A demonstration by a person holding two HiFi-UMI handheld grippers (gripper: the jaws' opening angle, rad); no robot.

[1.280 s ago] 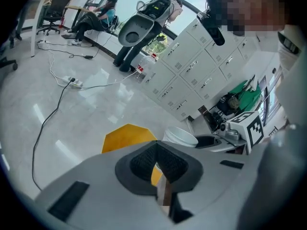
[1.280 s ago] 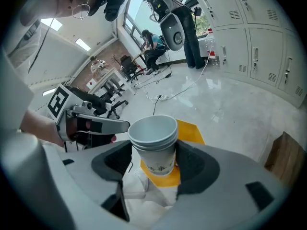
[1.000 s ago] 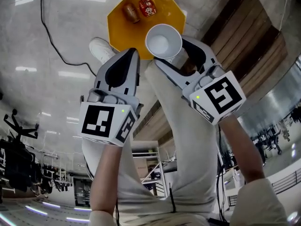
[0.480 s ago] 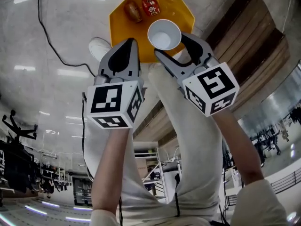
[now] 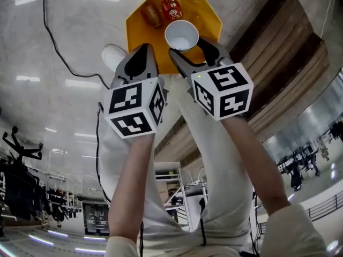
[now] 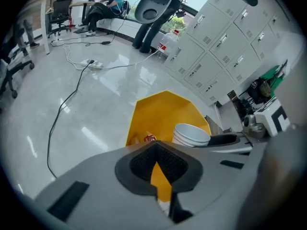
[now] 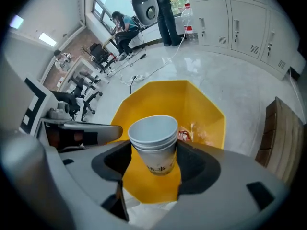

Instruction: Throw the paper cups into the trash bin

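My right claw (image 7: 154, 163) pinches the stacked paper cups (image 7: 152, 137) by their sides and holds them upright above the open yellow trash bin (image 7: 165, 98). My left claw (image 6: 156, 163) is pressed together with nothing in it, just beside the right one.

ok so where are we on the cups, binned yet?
Not yet. Done: the stacked paper cups are picked up, clamped upright in the right gripper. In hand: they hang over the open yellow trash bin, which holds a red packet and a brown item. To do: open the jaws and drop them in. The left gripper is shut and empty.
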